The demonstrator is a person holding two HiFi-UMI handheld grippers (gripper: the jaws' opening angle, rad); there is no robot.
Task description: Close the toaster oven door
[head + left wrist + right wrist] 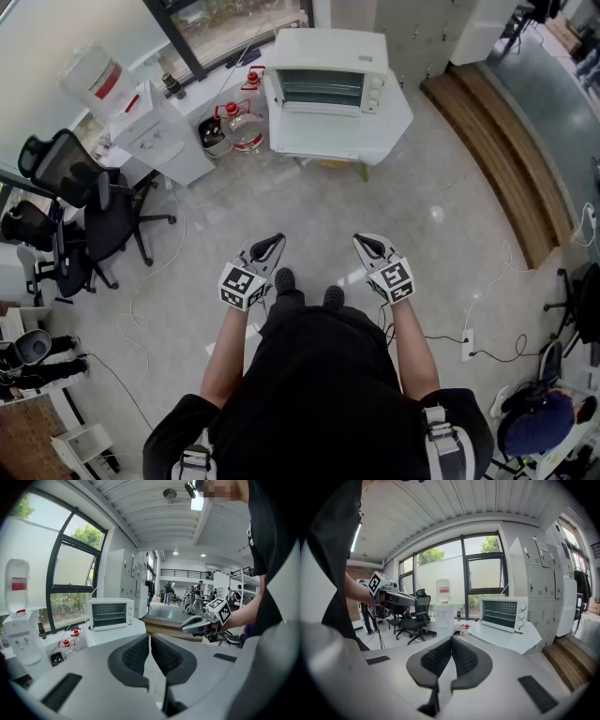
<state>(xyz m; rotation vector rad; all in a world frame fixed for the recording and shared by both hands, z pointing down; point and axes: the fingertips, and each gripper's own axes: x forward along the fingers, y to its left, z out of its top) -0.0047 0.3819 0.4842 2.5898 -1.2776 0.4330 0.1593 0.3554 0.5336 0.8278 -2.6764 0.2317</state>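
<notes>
A white toaster oven (pixel 323 82) stands on a white table (pixel 384 127) at the far side of the room, its glass front and racks facing me. From this distance I cannot tell how its door stands. Both grippers hang low over the floor, far short of the table. My left gripper (pixel 274 244) and my right gripper (pixel 363 243) are both shut with nothing between the pads. The oven (pixel 110 613) shows beyond the left gripper (pixel 150 645), and the oven (pixel 502 614) shows beyond the right gripper (pixel 451 648).
A water dispenser (pixel 150 131) and water bottles (pixel 246 127) stand left of the table. Black office chairs (pixel 84 206) fill the left side. A wooden step (pixel 506 159) runs along the right. Cables and a power strip (pixel 466 345) lie on the grey floor.
</notes>
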